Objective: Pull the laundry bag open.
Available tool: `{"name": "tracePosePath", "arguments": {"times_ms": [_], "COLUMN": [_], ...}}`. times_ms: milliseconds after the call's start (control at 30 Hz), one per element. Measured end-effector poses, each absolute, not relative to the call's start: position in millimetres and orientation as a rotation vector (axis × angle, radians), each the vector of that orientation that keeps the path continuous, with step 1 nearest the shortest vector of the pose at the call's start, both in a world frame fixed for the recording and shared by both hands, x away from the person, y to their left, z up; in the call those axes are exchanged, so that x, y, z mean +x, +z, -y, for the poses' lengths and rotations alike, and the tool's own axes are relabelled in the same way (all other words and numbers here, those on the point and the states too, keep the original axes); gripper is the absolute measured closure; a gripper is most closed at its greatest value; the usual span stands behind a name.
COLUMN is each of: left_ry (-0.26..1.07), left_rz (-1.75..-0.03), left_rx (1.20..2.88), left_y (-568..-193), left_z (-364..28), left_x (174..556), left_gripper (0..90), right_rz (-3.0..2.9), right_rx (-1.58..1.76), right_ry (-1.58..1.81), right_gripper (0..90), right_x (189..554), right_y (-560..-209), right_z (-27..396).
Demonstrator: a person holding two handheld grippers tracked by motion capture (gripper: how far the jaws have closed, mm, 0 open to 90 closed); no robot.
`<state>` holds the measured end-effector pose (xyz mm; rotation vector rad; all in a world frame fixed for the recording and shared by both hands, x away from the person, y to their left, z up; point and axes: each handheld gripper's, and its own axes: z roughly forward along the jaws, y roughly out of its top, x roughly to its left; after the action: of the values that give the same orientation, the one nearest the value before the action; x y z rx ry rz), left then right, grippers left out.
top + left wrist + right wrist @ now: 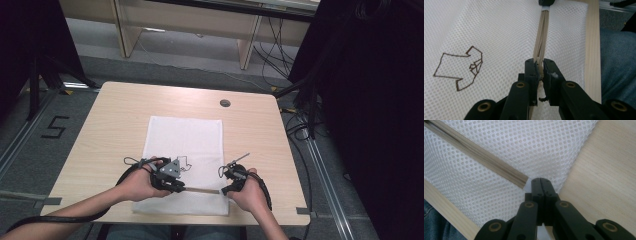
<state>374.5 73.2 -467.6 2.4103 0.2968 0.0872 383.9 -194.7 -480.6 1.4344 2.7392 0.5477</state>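
While the white mesh bag (184, 160) lay flat on the wooden surface (115, 125), the left gripper (540, 71) had its jaws clamped on the beige zipper (541, 35), and the right gripper (540, 185) pinched the bag's corner beside the zipper's end.

The left gripper (539, 72) has its black jaws closed on the near end of a beige zipper (541, 35) — the strip runs away across a white mesh bag (506, 32). A brown outline drawing (459, 67) sits on the mesh — left of the jaws. The tabletop (592, 50) edge shows beyond the bag's right side.
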Motion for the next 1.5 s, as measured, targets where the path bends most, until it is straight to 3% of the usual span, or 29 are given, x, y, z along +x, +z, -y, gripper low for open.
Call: {"name": "tracePosePath", "arguments": {"times_ms": [1500], "left_ry": [0.109], "left_rz": [-0.313], "left_rx": [2.404], "left_y": [-467], "left_z": [-90], "left_x": [372], "left_gripper": [81.7], "right_rz": [-2.743], "right_rx": [1.436], "right_ry": [0.556], "right_gripper": [90.0], "right_x": [384], "right_y": [-480], "right_z": [195]}}
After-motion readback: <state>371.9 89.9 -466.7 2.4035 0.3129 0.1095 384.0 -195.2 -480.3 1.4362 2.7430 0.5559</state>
